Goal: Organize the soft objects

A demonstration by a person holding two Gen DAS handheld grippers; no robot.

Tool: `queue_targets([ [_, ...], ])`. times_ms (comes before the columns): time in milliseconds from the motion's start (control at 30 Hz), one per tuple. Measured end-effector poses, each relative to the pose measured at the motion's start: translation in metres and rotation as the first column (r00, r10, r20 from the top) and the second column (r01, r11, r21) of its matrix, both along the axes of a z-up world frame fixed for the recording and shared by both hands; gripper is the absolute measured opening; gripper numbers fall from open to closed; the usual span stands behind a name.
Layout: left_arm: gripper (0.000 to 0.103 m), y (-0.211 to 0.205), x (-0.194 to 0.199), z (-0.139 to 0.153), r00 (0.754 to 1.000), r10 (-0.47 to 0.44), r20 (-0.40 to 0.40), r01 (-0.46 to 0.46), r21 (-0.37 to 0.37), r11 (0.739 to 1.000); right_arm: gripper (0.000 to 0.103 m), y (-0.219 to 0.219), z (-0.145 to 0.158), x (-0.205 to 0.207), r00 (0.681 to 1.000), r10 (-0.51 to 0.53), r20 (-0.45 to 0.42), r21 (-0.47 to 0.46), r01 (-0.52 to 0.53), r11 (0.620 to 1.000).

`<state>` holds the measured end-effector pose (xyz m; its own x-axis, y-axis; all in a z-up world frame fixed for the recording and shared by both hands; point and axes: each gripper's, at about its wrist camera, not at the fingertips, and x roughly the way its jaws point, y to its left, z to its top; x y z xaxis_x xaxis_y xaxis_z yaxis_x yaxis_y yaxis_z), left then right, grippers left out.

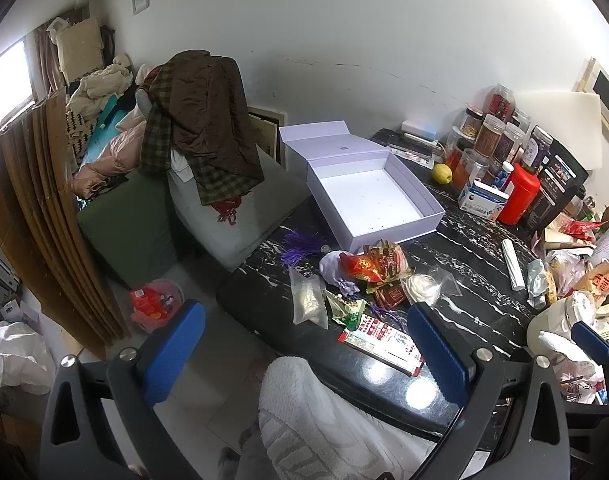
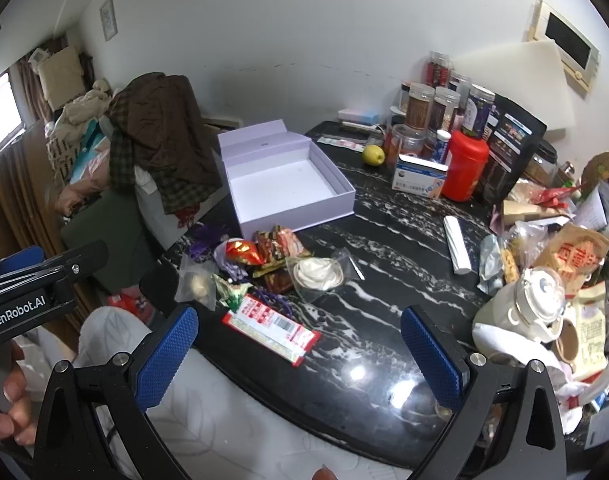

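An empty white box (image 1: pixel 374 196) (image 2: pixel 282 184) lies open on the black marble table (image 1: pixel 464 248) (image 2: pixel 392 240), lid flipped back. In front of it sits a heap of soft things: a red and gold pouch (image 1: pixel 360 267) (image 2: pixel 244 251), a lilac cloth bag (image 1: pixel 332 266), a purple tassel (image 1: pixel 300 242), clear bags with white contents (image 1: pixel 422 286) (image 2: pixel 318 273), and a flat red and white packet (image 1: pixel 384 340) (image 2: pixel 270 326). My left gripper (image 1: pixel 304 356) hovers open before the table's near edge. My right gripper (image 2: pixel 300 356) hangs open above the near edge, holding nothing.
Jars (image 2: pixel 432 108), a red canister (image 2: pixel 464 166), a yellow fruit (image 2: pixel 373 155) and a tissue box (image 2: pixel 418 178) crowd the far right. Bags and a white teapot (image 2: pixel 532 300) pile at the right edge. Clothes drape a chair (image 1: pixel 200 120) to the left. A person's white-trousered knee (image 1: pixel 304 412) is below.
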<state>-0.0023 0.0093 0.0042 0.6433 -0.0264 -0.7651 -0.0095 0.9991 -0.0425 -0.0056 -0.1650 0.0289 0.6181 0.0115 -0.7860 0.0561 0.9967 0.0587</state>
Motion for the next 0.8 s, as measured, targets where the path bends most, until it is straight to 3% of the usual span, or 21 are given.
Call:
queue_targets([
  [800,0.103,0.0019,-0.003,-0.003,1.0,0.009,0.0,-0.009,-0.001,1.0,0.103,-0.0013,-0.0029,-0.0007,1.0,0.004,-0.002,0.002,-0.004,1.0],
])
